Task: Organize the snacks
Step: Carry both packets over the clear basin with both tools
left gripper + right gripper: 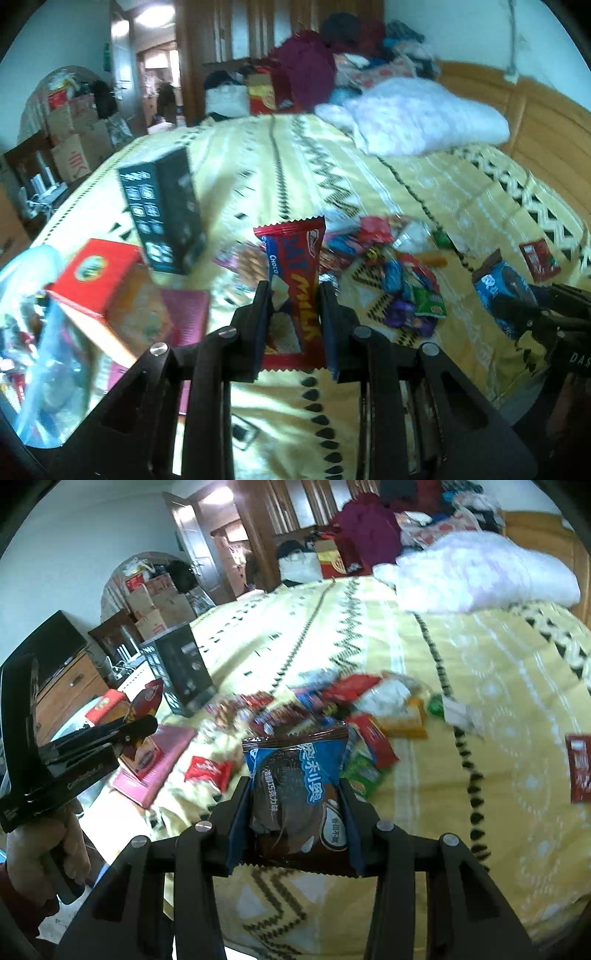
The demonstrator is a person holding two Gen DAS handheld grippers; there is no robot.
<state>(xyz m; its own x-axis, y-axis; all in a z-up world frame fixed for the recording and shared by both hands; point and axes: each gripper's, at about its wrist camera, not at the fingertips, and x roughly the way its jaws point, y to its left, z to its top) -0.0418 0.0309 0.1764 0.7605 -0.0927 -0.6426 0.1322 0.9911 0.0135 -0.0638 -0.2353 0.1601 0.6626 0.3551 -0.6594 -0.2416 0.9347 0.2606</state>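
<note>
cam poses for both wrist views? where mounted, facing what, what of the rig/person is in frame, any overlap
Left wrist: behind the left tool, angled down across the bed; its fingers pinch a red snack bar; right tool at the right edge.
Right wrist: behind the right tool, same downward slant; it grips a blue cookie pack; left tool and a hand at left.
Shared: snack pile, black box, white pillow, each other's tool.

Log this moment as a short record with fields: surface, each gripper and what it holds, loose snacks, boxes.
surface: yellow patterned bedspread
left gripper: shut on red milk chocolate bar
right gripper: shut on blue and brown cookie packet
loose snacks: pile of wrapped snacks mid-bed
boxes: black box upright; red box nearer the bed's edge
</note>
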